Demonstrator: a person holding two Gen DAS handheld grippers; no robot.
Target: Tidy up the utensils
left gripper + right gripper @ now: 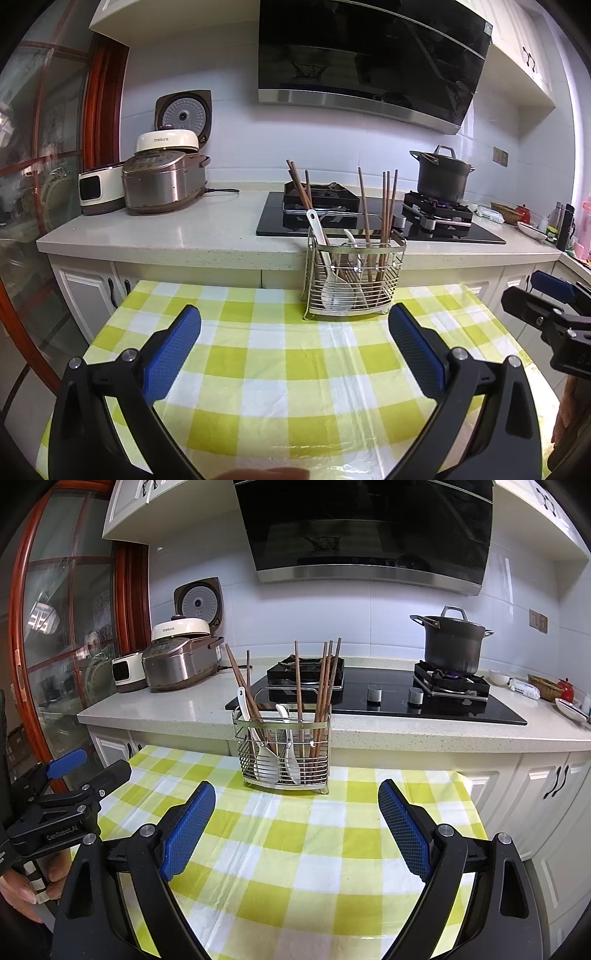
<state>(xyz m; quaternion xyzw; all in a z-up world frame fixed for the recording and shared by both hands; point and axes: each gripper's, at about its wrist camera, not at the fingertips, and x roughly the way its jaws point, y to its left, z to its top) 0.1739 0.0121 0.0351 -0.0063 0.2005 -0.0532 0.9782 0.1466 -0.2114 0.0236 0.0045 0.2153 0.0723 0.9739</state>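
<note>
A wire utensil holder (352,280) (284,755) stands at the far edge of the table. It holds several brown chopsticks (386,206) (327,679) and two white spoons (334,291) (266,757). My left gripper (295,332) is open and empty, above the cloth in front of the holder. My right gripper (297,805) is open and empty, also in front of the holder. Each gripper shows at the edge of the other's view: the right one (546,306), the left one (70,786).
The table has a yellow-and-white checked cloth (280,376) (295,849). Behind it runs a counter with a rice cooker (162,181) (181,661), a black hob (369,218) (388,698) and a dark pot (441,177) (452,642) over a lit burner. White cabinets stand below.
</note>
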